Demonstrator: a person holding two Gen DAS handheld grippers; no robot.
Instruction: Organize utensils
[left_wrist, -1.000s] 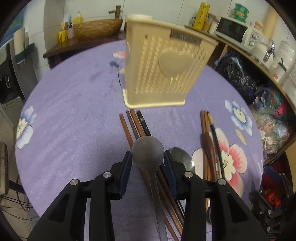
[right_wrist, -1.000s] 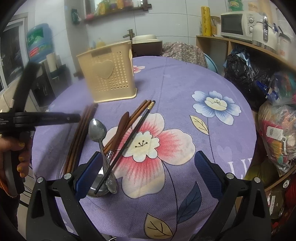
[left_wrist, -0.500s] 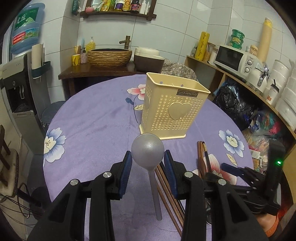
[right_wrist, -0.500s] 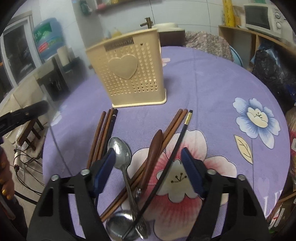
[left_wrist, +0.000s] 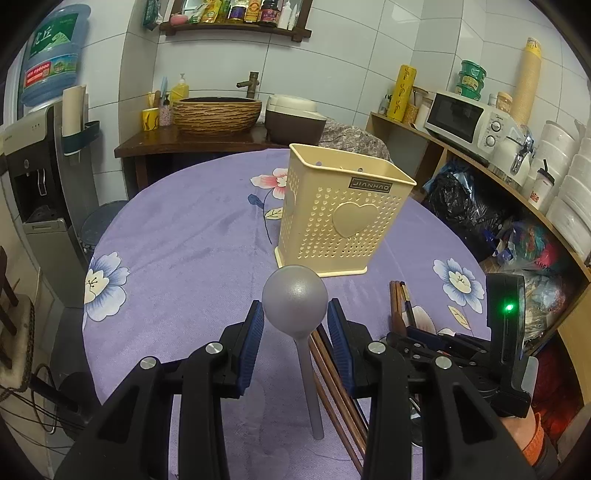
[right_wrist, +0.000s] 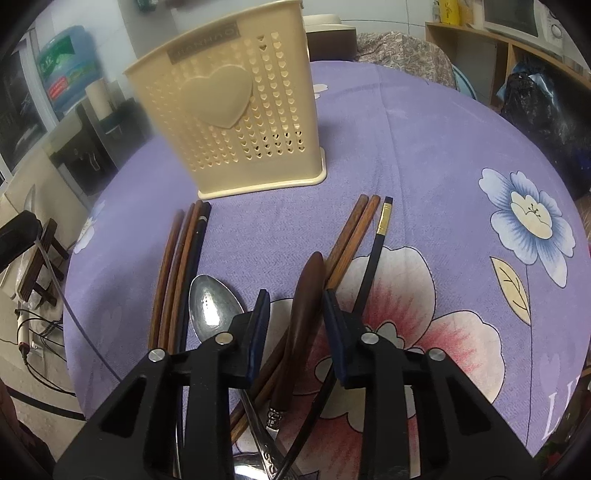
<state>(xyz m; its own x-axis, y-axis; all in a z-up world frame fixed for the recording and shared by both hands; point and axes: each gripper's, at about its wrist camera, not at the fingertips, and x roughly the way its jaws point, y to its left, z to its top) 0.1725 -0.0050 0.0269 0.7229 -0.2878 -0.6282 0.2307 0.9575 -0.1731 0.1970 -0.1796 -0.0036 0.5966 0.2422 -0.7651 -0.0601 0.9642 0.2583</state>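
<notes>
My left gripper (left_wrist: 295, 325) is shut on a grey metal spoon (left_wrist: 294, 300), bowl up and handle hanging down, held above the table short of the cream utensil basket (left_wrist: 343, 214). My right gripper (right_wrist: 293, 321) is low over the table, jaws partly closed around a dark wooden handle (right_wrist: 304, 291) lying among the utensils; I cannot tell if they touch it. A silver spoon (right_wrist: 212, 306), brown chopsticks on the left (right_wrist: 177, 266) and right (right_wrist: 354, 232), and a black chopstick (right_wrist: 375, 251) lie before the basket (right_wrist: 229, 110).
The round table has a purple floral cloth (left_wrist: 192, 258). The right gripper body (left_wrist: 461, 350) shows at the lower right of the left wrist view. Shelves with a microwave (left_wrist: 469, 122) and bags stand to the right, a water dispenser (left_wrist: 33, 177) to the left.
My left gripper has lifted the grey spoon off the table and tipped it upright. My right gripper has come down over the utensils and narrowed around the dark wooden handle.
</notes>
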